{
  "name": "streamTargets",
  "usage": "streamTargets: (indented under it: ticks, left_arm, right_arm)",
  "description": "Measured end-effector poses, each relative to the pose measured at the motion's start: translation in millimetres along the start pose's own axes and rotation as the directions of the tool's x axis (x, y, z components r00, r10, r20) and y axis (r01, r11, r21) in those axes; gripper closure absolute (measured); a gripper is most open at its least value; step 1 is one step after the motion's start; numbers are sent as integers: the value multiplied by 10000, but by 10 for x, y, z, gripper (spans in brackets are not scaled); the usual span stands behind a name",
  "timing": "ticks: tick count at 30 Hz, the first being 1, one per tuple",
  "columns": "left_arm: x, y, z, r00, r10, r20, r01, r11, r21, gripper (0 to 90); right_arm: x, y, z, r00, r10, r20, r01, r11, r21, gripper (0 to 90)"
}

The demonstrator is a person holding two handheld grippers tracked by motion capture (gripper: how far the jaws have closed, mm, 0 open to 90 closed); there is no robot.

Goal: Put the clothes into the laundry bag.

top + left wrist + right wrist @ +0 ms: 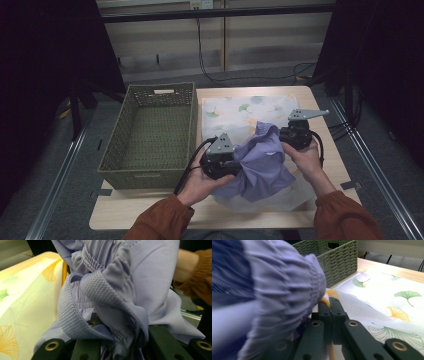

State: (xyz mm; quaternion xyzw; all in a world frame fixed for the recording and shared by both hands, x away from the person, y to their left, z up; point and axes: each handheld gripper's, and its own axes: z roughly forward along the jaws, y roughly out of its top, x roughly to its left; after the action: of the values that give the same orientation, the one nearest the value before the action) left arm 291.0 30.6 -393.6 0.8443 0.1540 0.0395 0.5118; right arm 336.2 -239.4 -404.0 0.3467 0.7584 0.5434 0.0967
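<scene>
A crumpled purple garment (260, 160) hangs between my two grippers above a white cloth printed with ginkgo leaves (230, 112). My left gripper (234, 165) holds its near left side. In the left gripper view the ribbed waistband (75, 317) is bunched between the jaws of the left gripper (117, 340). My right gripper (286, 137) is at the garment's far right corner. In the right gripper view its jaws (329, 300) are pressed together, with a thin yellow edge at the tips and the gathered purple fabric (274, 297) bulging against their left side.
An empty green woven basket (150, 95) stands on the table's left half, close beside the leaf-print cloth (387, 290). Its wall (337, 255) rises just beyond the right gripper. Bare wooden table (150, 210) shows along the near edge. Cables lie on the floor behind.
</scene>
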Motion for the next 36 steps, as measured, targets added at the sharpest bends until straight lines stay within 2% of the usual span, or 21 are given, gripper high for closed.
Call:
streamTargets:
  ticks: [3,12,23,24,25,33,34,35,36]
  left_arm:
    - [18,-36,43,10000,-74,19,74,9999,136,753]
    - [14,-124,172,9999,100,14,-101,9973,727,753]
    - [24,-230,308,9999,107,-12,-104,9886,1501,753]
    - [26,-242,325,10000,70,-1,-69,9896,1440,752]
    - [31,-242,328,9999,159,-1,-156,9864,1634,752]
    - [42,-307,413,10000,97,2,-96,9801,1982,752]
    - [41,-320,426,10000,21,-42,-13,9820,1890,752]
    - [49,-317,422,9999,120,-82,-100,9784,2063,752]
    - [52,-322,432,10000,68,-63,-54,9786,2055,752]
  right_arm:
    - [0,-1,1,10000,7,-7,-7,10000,14,894]
    - [4,-7,17,10000,-7,-7,8,10000,58,894]
    - [5,-4,13,10000,-42,16,42,10000,45,894]
    - [7,-3,13,10000,-37,13,37,10000,47,894]
    - [7,-3,12,10000,-40,5,40,10000,38,894]
    - [14,-2,17,10000,-43,0,43,10000,64,894]
    - [15,-3,18,10000,-51,16,51,10000,59,894]
    - [15,-2,19,10000,-46,0,46,10000,67,894]
    - [15,-3,19,10000,-51,7,51,10000,68,894]
